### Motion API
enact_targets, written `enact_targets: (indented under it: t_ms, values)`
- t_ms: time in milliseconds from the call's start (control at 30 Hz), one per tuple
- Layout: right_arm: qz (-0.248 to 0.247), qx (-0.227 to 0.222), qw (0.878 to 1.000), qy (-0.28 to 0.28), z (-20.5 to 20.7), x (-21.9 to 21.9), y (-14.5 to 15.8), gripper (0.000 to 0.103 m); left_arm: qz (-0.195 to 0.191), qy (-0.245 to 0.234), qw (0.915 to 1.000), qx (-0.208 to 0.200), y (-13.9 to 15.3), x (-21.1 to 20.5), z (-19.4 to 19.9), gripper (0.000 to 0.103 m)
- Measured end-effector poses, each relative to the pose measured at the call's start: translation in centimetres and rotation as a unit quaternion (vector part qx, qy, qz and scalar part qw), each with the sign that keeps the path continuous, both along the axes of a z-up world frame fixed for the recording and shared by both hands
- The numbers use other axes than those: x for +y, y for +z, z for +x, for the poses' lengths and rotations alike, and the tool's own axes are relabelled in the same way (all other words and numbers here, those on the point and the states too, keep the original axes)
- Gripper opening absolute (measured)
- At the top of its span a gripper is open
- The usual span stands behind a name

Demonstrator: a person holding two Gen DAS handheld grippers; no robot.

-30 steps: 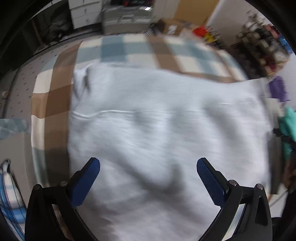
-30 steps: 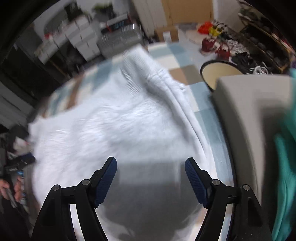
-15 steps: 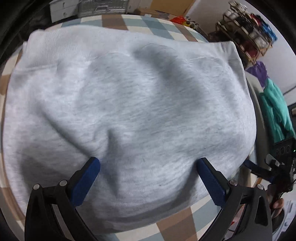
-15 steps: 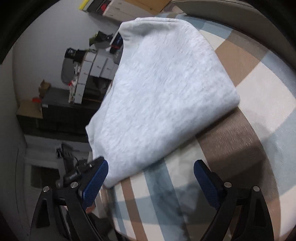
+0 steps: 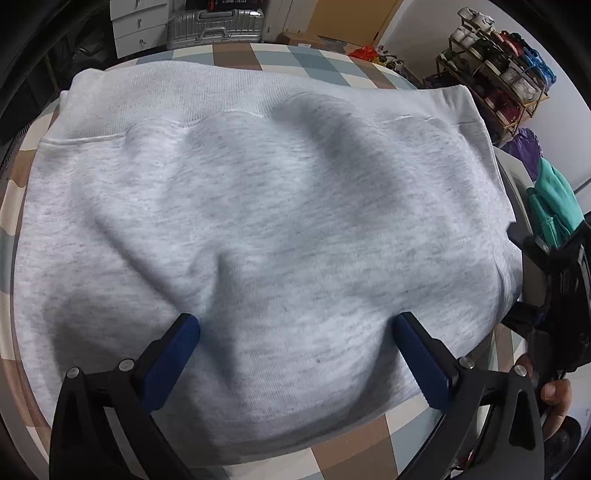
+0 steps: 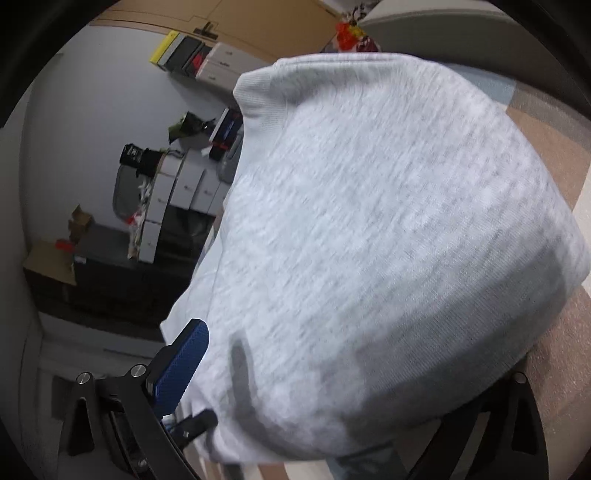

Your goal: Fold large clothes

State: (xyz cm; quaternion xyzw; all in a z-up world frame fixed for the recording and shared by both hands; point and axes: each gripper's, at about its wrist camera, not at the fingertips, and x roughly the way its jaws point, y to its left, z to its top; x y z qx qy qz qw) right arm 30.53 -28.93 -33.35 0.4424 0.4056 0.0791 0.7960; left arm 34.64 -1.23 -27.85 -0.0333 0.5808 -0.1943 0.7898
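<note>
Grey sweatshirt (image 5: 280, 229) folded on checked bench (image 5: 354, 446); left tool (image 5: 295, 332) spread over it, right tool (image 6: 332, 354) spread around its edge

Right gripper (image 6: 295, 373): 5 o'clock finger hidden under grey sweatshirt (image 6: 388, 229). Shoe rack (image 5: 495, 74) contents, 2 o'clock: too small.

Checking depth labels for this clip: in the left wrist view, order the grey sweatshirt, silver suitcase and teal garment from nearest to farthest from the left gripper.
1. Grey sweatshirt, directly under the left gripper.
2. Teal garment, off the table's right edge.
3. Silver suitcase, beyond the table's far edge, top centre-left.
</note>
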Motion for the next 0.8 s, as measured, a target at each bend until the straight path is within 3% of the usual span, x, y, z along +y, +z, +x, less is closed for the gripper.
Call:
enact_targets:
  t_ms: [33, 67, 100, 133, 200, 367, 567, 667, 800]
  values:
    - [-0.001, -0.008, 1.0, -0.009, -0.2, -0.2, 0.1, 0.078, -0.001, 0.002, 1.0, -0.004, 0.0, -0.1, -0.4, 0.102]
    - [0.005, -0.027, 1.0, -0.014, -0.6, -0.6, 0.1, 0.048, -0.002, 0.006, 1.0, -0.007, 0.0, -0.6, -1.1, 0.102]
    - [0.008, -0.044, 0.999, -0.019, -1.2, -1.2, 0.2, 0.031, -0.001, 0.007, 0.9999, -0.012, 0.0, -0.8, -1.5, 0.102]
    - [0.01, -0.055, 0.998, -0.015, -1.5, -1.6, 0.1, 0.024, 0.002, 0.006, 0.9998, -0.018, 0.0, -1.0, -2.0, 0.102]
    - [-0.008, -0.072, 0.997, 0.003, -2.1, -1.8, 0.3, 0.023, 0.011, 0.0, 0.9995, -0.029, 0.1, -1.3, -2.8, 0.103]
    - [-0.109, -0.106, 0.988, 0.032, -3.8, -0.9, 2.6, 0.021, 0.009, -0.017, 0.9994, -0.027, 0.0, -2.0, -3.7, 0.102]
    - [-0.208, -0.109, 0.97, 0.063, -6.1, -1.3, 4.6, 0.02, -0.005, -0.043, 0.9987, -0.025, 0.2, -4.4, -6.1, 0.102]
    - [-0.268, -0.118, 0.954, 0.063, -8.0, -1.6, 6.5, 0.02, -0.021, -0.051, 0.998, -0.03, 0.1, -5.9, -7.9, 0.102]
    - [-0.305, -0.119, 0.944, 0.053, -9.8, -1.7, 7.5, 0.02, -0.035, -0.05, 0.9976, -0.032, 0.1, -7.0, -10.3, 0.102]
